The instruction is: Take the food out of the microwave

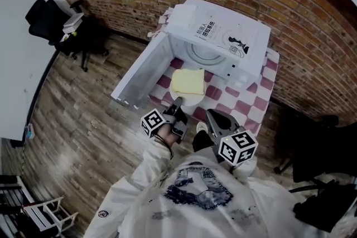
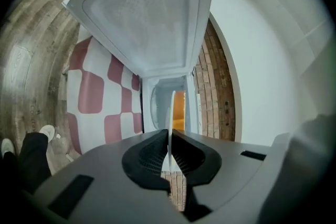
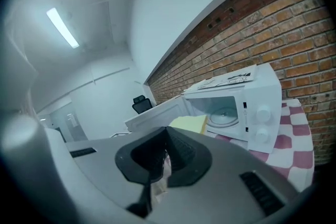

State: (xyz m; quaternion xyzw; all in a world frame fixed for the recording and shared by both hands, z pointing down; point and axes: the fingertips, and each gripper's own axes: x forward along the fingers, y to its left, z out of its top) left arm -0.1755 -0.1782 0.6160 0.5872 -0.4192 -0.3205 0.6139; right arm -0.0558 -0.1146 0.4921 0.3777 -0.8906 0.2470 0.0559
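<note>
- Food [image 1: 187, 81], a yellow slab on a white plate [image 1: 192, 101], is outside the microwave [image 1: 223, 36], just in front of its open cavity.
- Left gripper [image 1: 179, 110] pinches the plate rim.
- Right gripper [image 1: 211, 115], also in front of the microwave, has its jaws closed together and holds nothing.

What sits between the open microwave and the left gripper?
A white plate carrying flat yellow food; the left gripper clamps the plate's near rim. The head view shows this best.
</note>
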